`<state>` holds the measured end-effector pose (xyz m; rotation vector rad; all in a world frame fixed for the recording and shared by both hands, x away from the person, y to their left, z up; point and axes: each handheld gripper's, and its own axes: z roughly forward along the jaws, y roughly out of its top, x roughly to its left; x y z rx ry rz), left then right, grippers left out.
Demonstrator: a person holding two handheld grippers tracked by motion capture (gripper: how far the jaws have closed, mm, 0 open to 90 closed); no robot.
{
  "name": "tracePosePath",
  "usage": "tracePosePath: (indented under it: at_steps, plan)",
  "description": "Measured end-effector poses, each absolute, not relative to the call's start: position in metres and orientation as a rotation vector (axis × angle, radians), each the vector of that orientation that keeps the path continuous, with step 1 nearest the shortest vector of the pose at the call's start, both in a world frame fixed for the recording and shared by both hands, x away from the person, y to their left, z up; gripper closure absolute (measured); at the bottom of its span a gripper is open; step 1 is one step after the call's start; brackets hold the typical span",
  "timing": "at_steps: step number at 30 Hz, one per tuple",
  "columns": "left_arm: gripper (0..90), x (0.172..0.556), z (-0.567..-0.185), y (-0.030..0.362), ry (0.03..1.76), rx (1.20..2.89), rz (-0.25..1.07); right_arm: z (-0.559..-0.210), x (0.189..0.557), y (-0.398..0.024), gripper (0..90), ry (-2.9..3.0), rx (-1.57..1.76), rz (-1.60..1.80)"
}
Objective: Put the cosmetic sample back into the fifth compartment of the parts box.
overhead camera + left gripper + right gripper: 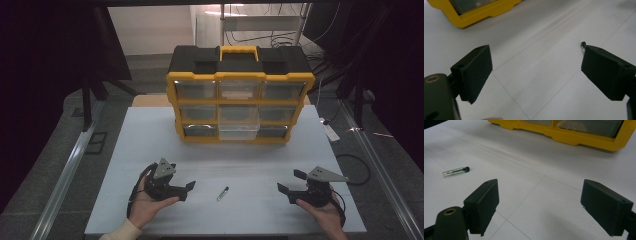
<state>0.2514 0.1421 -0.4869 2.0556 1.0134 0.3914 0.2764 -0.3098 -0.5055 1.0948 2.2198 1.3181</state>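
Note:
A small clear vial with a dark cap point(223, 193) lies flat on the white table point(150, 140), between my two grippers. My left gripper point(182, 178) rests to its left, open, with nothing between its jaws. In the left gripper view the left gripper point(536, 67) is open and the vial's dark tip point(583, 45) peeks out from behind the right-hand jaw. My right gripper point(291, 181) sits to the vial's right, open and empty. In the right gripper view the right gripper point(539, 200) is open and the vial point(455, 172) lies well off to the left.
A yellow and black organizer case point(240, 95) with clear drawers stands at the back centre of the table. Its bottom middle drawer point(239, 131) sticks out a little. The case's yellow base point(574, 137) lies ahead of the right gripper. Metal rails point(70, 170) flank the table.

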Motion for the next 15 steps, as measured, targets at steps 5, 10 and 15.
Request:
tracePosePath:
  at_steps: [5,10,15]
  plan:
    - [11.3,0.257,-0.486,0.134,1.016,2.072,0.372,-0.505,0.276,-0.310,15.3,2.209,1.103,1.306]
    - [11.6,0.261,-0.485,0.123,0.992,2.092,0.358,-0.507,0.276,-0.309,15.2,2.215,1.109,1.307]
    - [11.8,0.262,-0.484,0.117,0.986,2.111,0.346,-0.506,0.276,-0.310,15.1,2.208,1.113,1.308]
